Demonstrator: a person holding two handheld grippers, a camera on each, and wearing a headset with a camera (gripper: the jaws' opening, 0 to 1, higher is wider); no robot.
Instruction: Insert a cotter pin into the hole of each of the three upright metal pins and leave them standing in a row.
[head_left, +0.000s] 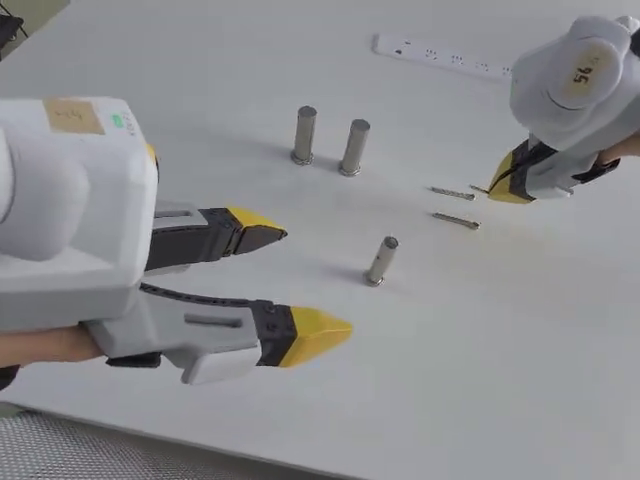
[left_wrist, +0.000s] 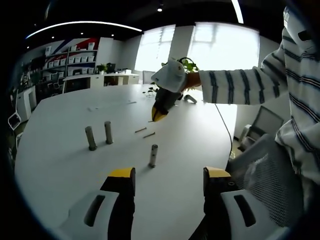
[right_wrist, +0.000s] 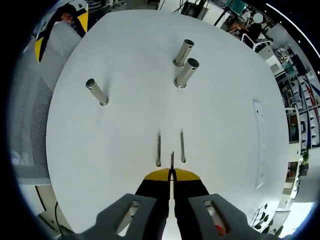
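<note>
Right gripper (right_wrist: 171, 172): clenched on a cotter pin, its jaw tips pressed together, held just above the table (head_left: 480, 350).
Held cotter pin (right_wrist: 172, 161): thin, it pokes straight ahead from between the shut tips.
Loose cotter pins (right_wrist: 159, 149) (right_wrist: 182, 146): two lie flat just ahead of the right gripper's tips, one on either side of the held one. They are roughly parallel and apart.
Paired metal pins (head_left: 304, 135) (head_left: 354, 148): upright and side by side, farther ahead of the right gripper than the loose cotter pins.
Third metal pin (head_left: 381, 261): upright and alone, ahead and left of the right gripper. It stands straight ahead of the gap between the left gripper's jaws.
Left gripper (left_wrist: 169, 177): released, its jaws spread wide with nothing between them.
Power strip (head_left: 440, 55): flat on the table, well off to the right gripper's right side.
</note>
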